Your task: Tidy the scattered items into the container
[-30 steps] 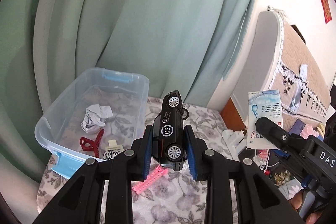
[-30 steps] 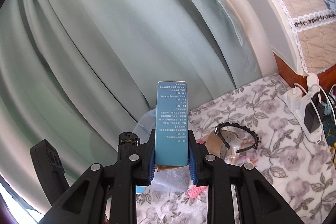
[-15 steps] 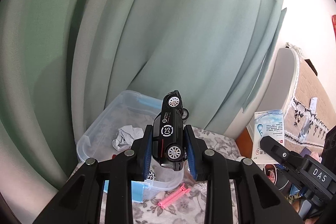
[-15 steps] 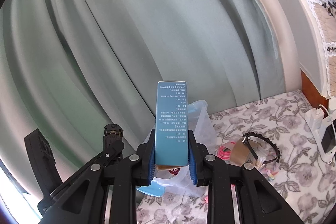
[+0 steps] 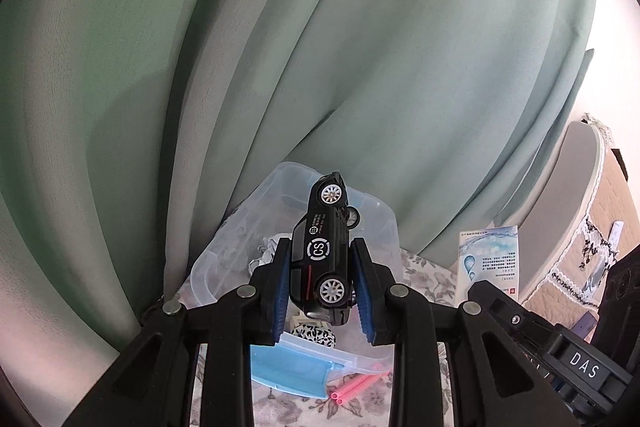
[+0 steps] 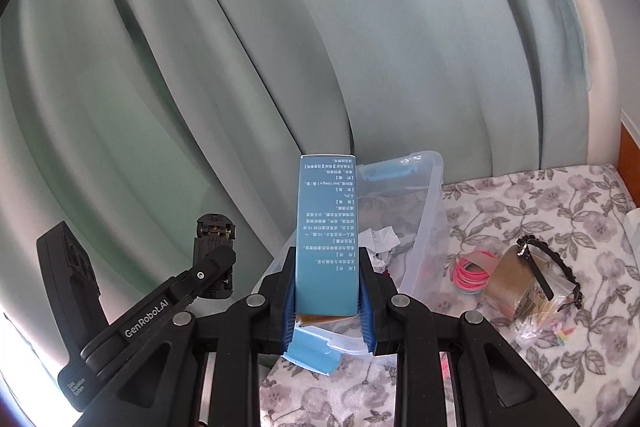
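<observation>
My left gripper (image 5: 322, 287) is shut on a black toy car (image 5: 322, 251), held nose-up above the near end of the clear plastic container (image 5: 376, 215). My right gripper (image 6: 327, 291) is shut on a tall blue box (image 6: 326, 235), held upright over the container's near edge (image 6: 430, 211). The container holds crumpled paper (image 6: 380, 239) and a spotted item (image 5: 316, 335). The left gripper with the car (image 6: 214, 251) shows at the left of the right wrist view; the box (image 5: 490, 263) shows at the right of the left wrist view.
The container's blue latch (image 5: 292, 371) faces me. Pink sticks (image 5: 356, 387) lie on the floral cloth (image 6: 540, 195) just in front. Pink bands (image 6: 470, 273), a brown tape roll (image 6: 510, 281) and a black headband (image 6: 550, 267) lie right of the container. A green curtain (image 5: 320, 47) hangs behind.
Both grippers have risen and drawn back, still holding the car and the box. The container now sits lower and smaller in both views, right under the fingers.
</observation>
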Demonstrator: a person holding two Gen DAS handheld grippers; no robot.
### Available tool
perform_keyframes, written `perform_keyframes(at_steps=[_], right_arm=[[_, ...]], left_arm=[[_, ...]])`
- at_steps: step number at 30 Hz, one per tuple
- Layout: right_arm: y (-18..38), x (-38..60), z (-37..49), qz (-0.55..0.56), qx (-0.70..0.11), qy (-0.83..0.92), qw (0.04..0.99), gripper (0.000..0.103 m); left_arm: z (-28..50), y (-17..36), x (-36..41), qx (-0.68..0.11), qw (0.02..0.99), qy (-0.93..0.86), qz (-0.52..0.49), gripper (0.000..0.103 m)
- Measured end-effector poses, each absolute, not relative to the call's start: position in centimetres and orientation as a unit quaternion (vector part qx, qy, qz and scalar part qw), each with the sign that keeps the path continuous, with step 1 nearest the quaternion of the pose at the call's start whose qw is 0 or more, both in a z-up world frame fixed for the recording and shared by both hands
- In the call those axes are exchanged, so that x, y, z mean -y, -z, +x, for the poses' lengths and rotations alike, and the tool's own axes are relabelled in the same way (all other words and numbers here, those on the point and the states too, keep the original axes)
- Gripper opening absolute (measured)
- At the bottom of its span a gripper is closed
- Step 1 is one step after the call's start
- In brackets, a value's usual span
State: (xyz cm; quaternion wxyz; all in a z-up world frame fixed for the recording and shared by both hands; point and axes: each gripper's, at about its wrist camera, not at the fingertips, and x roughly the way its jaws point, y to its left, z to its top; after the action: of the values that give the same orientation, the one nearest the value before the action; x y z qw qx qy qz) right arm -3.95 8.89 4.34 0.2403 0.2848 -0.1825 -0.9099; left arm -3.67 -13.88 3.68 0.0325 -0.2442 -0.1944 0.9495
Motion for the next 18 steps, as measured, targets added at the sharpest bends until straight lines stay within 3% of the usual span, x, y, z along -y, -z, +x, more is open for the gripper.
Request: perform_keyframes(at_steps=[18], right_arm=[[0.9,-4.9,-8.7,0.361,0.146,0.893,0.226,0.028]], left_arm=[[-5.6,0.5,16.4,0.224,0.035,-0.933,-0.278,0.03]])
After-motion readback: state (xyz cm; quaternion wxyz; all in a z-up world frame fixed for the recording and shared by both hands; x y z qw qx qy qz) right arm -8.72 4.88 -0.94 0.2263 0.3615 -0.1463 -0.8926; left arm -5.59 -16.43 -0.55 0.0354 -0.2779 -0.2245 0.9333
